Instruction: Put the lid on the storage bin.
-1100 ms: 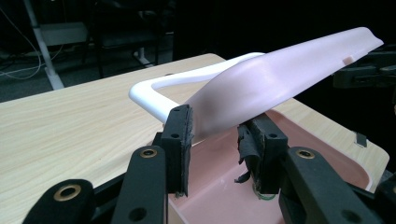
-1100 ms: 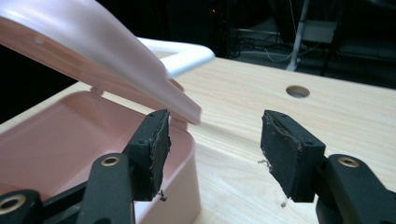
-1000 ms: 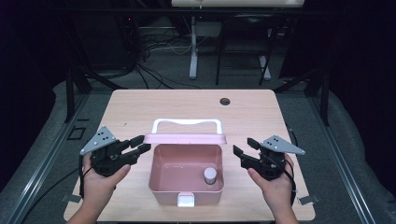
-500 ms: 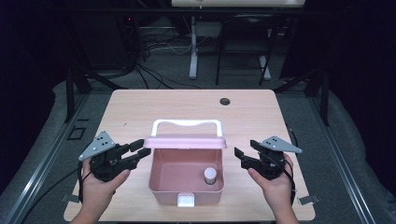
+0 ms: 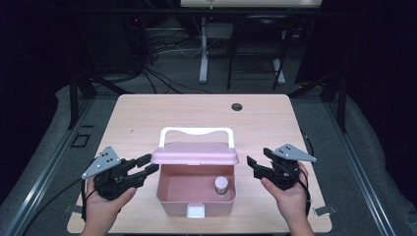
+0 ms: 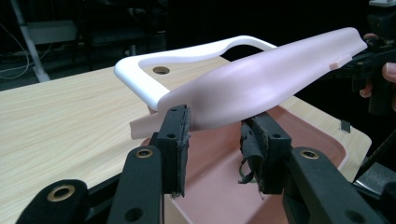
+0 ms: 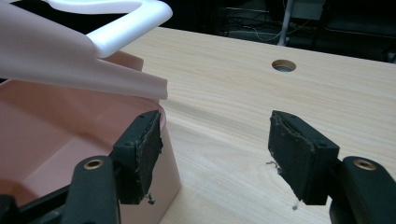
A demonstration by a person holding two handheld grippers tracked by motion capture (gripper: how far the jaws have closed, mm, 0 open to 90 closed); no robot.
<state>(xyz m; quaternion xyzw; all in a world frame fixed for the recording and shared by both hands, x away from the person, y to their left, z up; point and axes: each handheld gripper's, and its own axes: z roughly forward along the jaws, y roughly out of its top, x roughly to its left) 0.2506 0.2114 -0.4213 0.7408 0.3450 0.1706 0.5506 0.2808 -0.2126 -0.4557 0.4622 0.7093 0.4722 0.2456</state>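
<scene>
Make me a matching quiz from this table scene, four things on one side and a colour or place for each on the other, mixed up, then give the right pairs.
Things:
1. lid
2. handle
3. small jar
4. round hole

Colour or place:
A. inside the pink box, near its right wall
B. in the tabletop, toward the far edge
C. pink, half raised over the box
D. white, at the lid's far edge

Pairs: 1-C, 2-D, 3-A, 4-B
</scene>
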